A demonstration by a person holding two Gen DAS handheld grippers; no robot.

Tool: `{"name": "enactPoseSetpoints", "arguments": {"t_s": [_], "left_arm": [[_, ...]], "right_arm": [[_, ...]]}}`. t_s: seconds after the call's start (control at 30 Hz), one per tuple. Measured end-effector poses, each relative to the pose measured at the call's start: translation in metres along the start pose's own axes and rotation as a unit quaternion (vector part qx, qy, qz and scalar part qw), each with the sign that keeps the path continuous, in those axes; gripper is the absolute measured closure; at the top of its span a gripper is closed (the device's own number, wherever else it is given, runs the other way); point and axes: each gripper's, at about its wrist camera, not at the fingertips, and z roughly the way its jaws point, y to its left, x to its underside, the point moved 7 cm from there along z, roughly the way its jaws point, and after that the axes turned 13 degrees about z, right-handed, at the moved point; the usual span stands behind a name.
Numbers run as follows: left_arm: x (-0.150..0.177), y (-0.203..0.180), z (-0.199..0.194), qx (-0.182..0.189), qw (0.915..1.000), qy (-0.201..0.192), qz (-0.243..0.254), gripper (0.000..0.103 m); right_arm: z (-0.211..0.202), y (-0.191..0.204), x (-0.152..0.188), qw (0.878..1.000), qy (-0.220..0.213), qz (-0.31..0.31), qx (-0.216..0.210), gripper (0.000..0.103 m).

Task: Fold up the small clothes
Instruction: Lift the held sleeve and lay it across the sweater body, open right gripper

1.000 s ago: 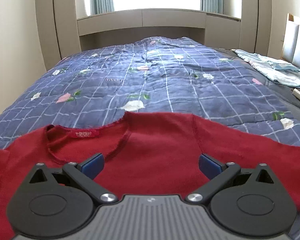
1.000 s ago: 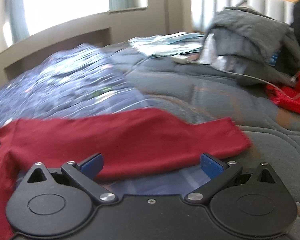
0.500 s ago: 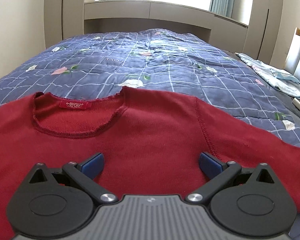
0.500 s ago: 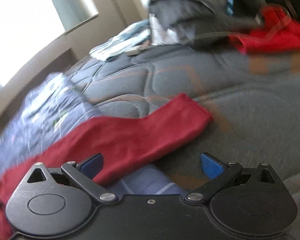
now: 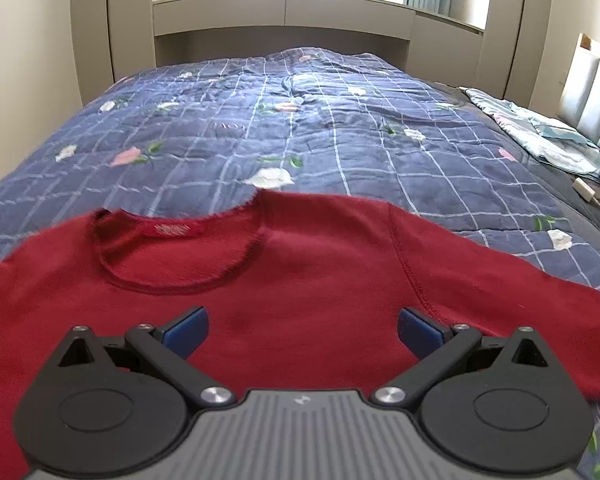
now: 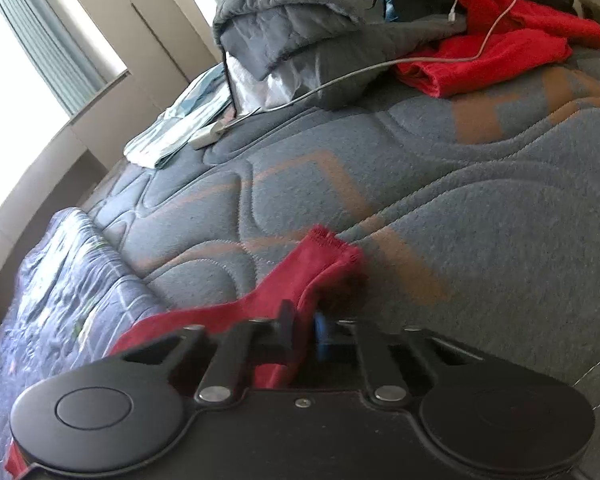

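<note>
A dark red knit sweater [image 5: 320, 272] lies spread front-up on the blue floral quilt [image 5: 300, 120], its round neckline to the left. My left gripper [image 5: 302, 330] hangs open just above the sweater's chest, nothing between its blue pads. In the right wrist view the sweater's sleeve [image 6: 300, 280] runs across the grey mattress [image 6: 480, 208]. My right gripper [image 6: 304, 336] is shut on that sleeve a little behind the frayed cuff [image 6: 332, 240], which sticks out past the fingertips.
A grey padded jacket [image 6: 320, 12], a bright red garment [image 6: 492, 52] and a white charging cable [image 6: 380, 68] with its plug lie at the head of the bed. A light patterned cloth [image 5: 548, 140] rests by the headboard. Wardrobes and a window stand beyond the bed.
My right gripper rolled, slid toward the sleeve's end and closed on it near the cuff. My left gripper shifted slightly over the sweater's chest, still open.
</note>
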Motion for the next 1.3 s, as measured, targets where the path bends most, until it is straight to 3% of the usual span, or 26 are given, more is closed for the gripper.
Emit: {"name": "enactPoseSetpoints", "arguments": {"t_s": [0.13,0.23,0.33,0.43,0.53,0.67,0.8,0.93,1.07,1.2,1.3], "left_arm": [[-0.006,0.021,-0.024,0.024,0.9996,-0.004,-0.011,0.001],[-0.01,0.043,-0.041,0.039,0.9986,-0.013,-0.034,0.001],[-0.012,0.071,-0.06,0.041,0.9968,-0.029,-0.063,0.001],[-0.013,0.103,-0.078,0.035,0.9942,-0.045,-0.091,0.001],[-0.01,0.139,-0.096,0.019,0.9911,-0.061,-0.117,0.001],[-0.002,0.188,-0.118,-0.008,0.9855,-0.079,-0.15,0.001],[0.013,0.231,-0.131,-0.041,0.9795,-0.083,-0.179,0.001],[0.034,0.263,-0.133,-0.063,0.9746,-0.074,-0.202,0.001],[0.054,0.28,-0.125,-0.074,0.9729,-0.061,-0.21,0.001],[0.071,0.286,-0.112,-0.066,0.9711,-0.058,-0.222,0.001],[0.08,0.288,-0.103,-0.056,0.9697,-0.06,-0.23,0.001]], "right_arm": [[-0.014,0.021,-0.009,0.999,-0.016,-0.03,-0.021,0.098],[-0.037,0.06,-0.013,0.994,-0.037,-0.077,-0.062,0.098],[-0.062,0.115,-0.005,0.982,-0.051,-0.14,-0.118,0.098],[-0.088,0.177,0.019,0.961,-0.052,-0.204,-0.18,0.099],[-0.115,0.237,0.057,0.93,-0.045,-0.267,-0.249,0.099],[-0.151,0.305,0.131,0.878,-0.024,-0.345,-0.332,0.099],[-0.178,0.339,0.216,0.824,0.005,-0.416,-0.384,0.099],[-0.189,0.349,0.309,0.776,0.045,-0.483,-0.404,0.099],[-0.188,0.336,0.394,0.729,0.086,-0.546,-0.404,0.099],[-0.185,0.314,0.456,0.691,0.109,-0.595,-0.395,0.099],[-0.182,0.302,0.485,0.671,0.108,-0.62,-0.392,0.097]]}}
